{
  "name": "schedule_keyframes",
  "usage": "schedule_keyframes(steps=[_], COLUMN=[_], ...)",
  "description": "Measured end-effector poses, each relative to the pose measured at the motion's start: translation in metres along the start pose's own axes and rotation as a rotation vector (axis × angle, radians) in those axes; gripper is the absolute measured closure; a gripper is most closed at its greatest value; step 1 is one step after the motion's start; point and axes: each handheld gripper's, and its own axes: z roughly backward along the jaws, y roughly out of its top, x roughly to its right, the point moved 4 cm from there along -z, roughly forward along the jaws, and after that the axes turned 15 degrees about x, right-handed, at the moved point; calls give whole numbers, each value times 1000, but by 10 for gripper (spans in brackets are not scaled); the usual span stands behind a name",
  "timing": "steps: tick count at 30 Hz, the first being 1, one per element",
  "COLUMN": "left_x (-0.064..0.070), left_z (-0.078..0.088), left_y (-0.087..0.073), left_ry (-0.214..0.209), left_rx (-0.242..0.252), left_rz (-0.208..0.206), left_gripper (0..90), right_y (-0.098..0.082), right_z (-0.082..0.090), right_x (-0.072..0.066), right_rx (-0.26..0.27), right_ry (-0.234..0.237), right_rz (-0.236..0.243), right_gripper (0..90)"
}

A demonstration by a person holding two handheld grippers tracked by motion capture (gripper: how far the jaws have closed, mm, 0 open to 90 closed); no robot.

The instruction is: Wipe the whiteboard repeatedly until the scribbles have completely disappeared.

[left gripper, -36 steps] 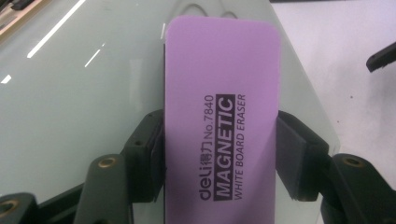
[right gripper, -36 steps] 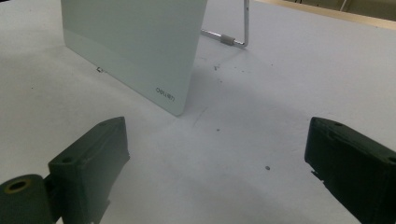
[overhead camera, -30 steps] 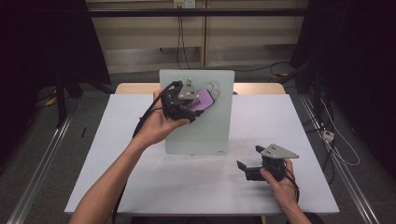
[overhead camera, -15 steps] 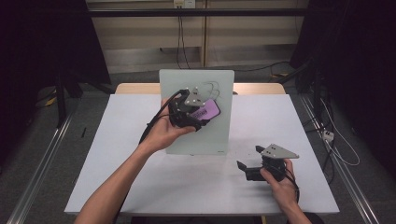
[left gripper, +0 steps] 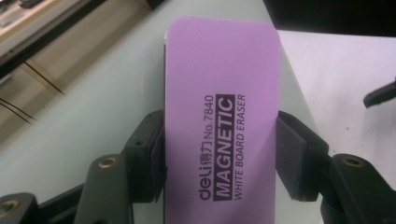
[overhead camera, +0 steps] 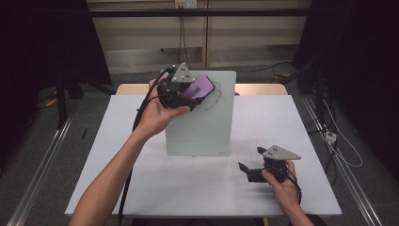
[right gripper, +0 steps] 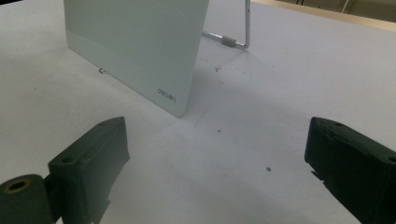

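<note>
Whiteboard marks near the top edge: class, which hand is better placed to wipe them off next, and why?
Left. The left gripper already clamps the purple eraser against the whiteboard beside the marks. The right gripper sits open and empty on the table.

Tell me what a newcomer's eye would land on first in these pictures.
First the purple eraser, printed MAGNETIC WHITE BOARD ERASER, clamped across its width by the left gripper and held up near the top of the whiteboard. That pale board stands upright mid-table on a wire stand, with a thin dark scribble just right of the eraser. Nearer the person, the right gripper sits low on the white table, its fingers spread and holding nothing.
</note>
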Motion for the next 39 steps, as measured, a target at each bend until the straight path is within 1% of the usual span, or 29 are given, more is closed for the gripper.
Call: schedule_keyframes(steps=[3,5,6,8,9,10,12,14,16,17,20,23,26,27,31,34,36,38,39], left_x=[0,1,2,4,6,8,13,19,23,25,30,35,41,43,52,55,55,53,52], left_z=[-2,-4,-5,-9,-11,-12,-17,-21,-23,-25,-28,-31,-34,-36,-40,-44,-44,-45,-45], left_y=[3,6,7,9,9,9,7,4,2,1,-1,-4,-9,-11,-19,-21,-20,-19,-17], left_ry=[9,13,6,4,1,-13,-21,-37,-47,-46,-61,-74,-83,-91,-117,-137,-144,-151,-152], left_rx=[11,6,3,4,-1,-10,-24,-49,-68,-68,-90,-107,-110,-112,-141,-134,-142,-137,-136], left_rz=[-2,-17,-25,-24,-31,-35,-57,-84,-94,-94,-107,-110,-113,-114,-128,-111,-108,-98,-85], left_gripper=[410,409,409,409,409,410,409,409,409,410,410,410,410,410,409,410,410,410,410], right_y=[0,0,0,0,0,0,0,0,0,0,0,0,0,0,0,0,0,0,0], right_z=[0,0,0,0,0,0,0,0,1,1,1,1,1,1,1,1,1,1,1], right_x=[0,0,0,0,0,0,0,1,0,0,0,0,0,0,0,0,0,0,1], right_rx=[0,-1,-1,0,1,1,2,4,6,7,6,7,6,6,5,5,6,6,7], right_ry=[0,0,0,1,0,0,0,0,1,2,3,2,2,2,2,2,1,2,1], right_rz=[0,0,-1,-1,0,1,1,2,2,1,0,2,1,3,0,1,3,2,5], right_gripper=[60,60,60,60,60,60,60,60,60,60,58,58,58,58,58,58,58,58,58])
